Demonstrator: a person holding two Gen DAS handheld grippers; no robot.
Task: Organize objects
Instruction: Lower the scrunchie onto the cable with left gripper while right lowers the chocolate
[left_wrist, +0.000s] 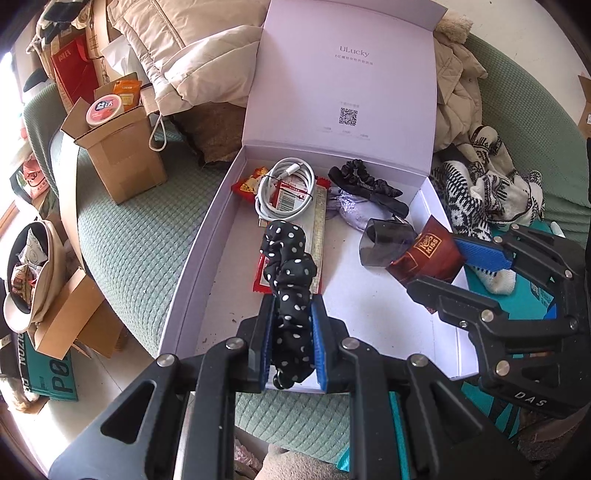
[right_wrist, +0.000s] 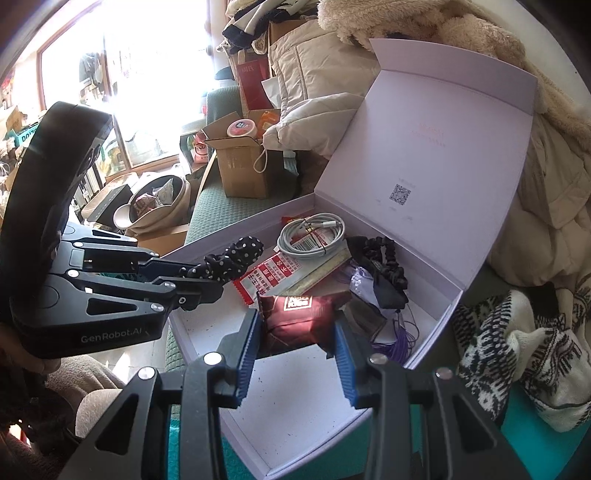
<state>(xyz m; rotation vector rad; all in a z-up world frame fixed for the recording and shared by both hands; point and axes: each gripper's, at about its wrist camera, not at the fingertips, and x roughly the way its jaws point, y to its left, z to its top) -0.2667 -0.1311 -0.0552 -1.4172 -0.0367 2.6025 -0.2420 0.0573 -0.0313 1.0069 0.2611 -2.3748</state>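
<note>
An open white gift box (left_wrist: 207, 236) (right_wrist: 436, 332) lies on a green cushion, lid up. My left gripper (left_wrist: 292, 314) is shut on a black polka-dot scrunchie (left_wrist: 291, 273), held over the box's near left part; it also shows in the right wrist view (right_wrist: 229, 258). My right gripper (right_wrist: 295, 332) is shut on a dark red snack packet (right_wrist: 299, 314) (left_wrist: 428, 258), over the box's right side. Inside lie a coiled white cable (left_wrist: 286, 188), red packets (left_wrist: 251, 181), a black scrunchie (left_wrist: 364, 181), a ruler (left_wrist: 317, 236) and a dark plastic piece (left_wrist: 384, 243).
A brown carton (left_wrist: 118, 155) with a pink-lidded jar (left_wrist: 104, 109) stands left on the cushion. Beige jackets (left_wrist: 177, 48) pile behind. A patterned knit (left_wrist: 487, 184) lies right of the box. A cap (left_wrist: 29, 273) and cartons sit on the floor at left.
</note>
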